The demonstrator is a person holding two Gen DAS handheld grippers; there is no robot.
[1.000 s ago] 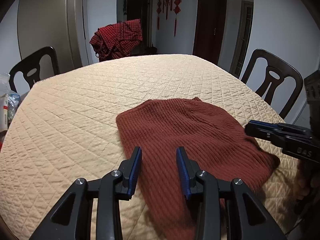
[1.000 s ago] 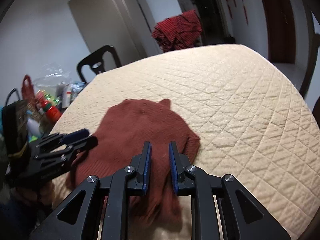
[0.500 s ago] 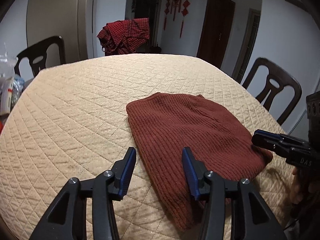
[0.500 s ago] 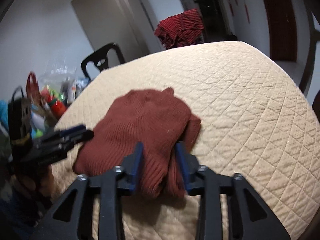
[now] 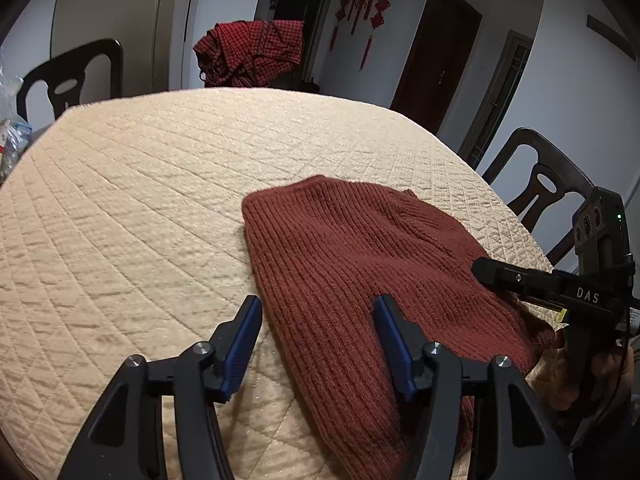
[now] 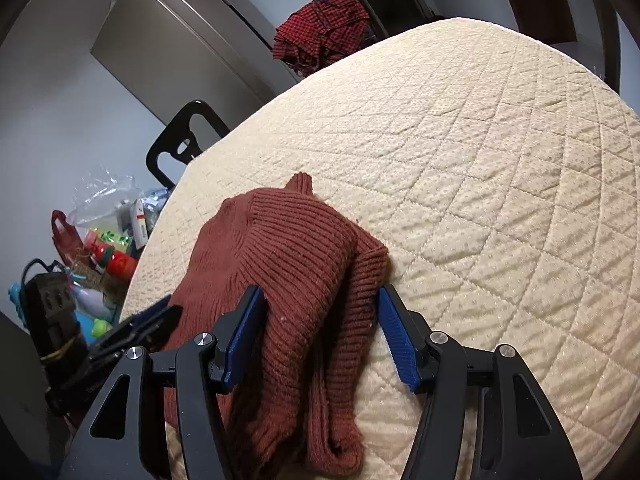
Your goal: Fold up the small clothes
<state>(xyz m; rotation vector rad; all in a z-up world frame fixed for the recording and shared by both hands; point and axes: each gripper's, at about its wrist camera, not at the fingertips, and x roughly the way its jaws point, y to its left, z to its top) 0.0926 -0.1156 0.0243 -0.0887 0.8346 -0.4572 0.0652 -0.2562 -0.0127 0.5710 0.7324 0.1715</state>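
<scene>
A rust-red ribbed knit garment point(image 5: 360, 272) lies folded on the beige quilted table point(image 5: 140, 200). My left gripper point(image 5: 316, 340) is open, its jaws wide apart just above the garment's near left edge, holding nothing. My right gripper point(image 6: 320, 336) is open too, its jaws spread over the garment's point(image 6: 288, 264) near end, where a folded sleeve layer lies on top. The right gripper also shows at the right edge of the left wrist view point(image 5: 520, 280), and the left gripper at the lower left of the right wrist view point(image 6: 136, 328).
Dark wooden chairs stand at the table's far left point(image 5: 68, 76) and right point(image 5: 548, 184). A red checked garment point(image 5: 252, 52) hangs over a chair at the far side. Bottles, bags and packets point(image 6: 104, 240) are piled off the table's left edge.
Both grippers opened wide; the right one was nearly shut over the garment and let it go. Both have drawn back slightly toward the near edge. The garment now lies folded and still.
</scene>
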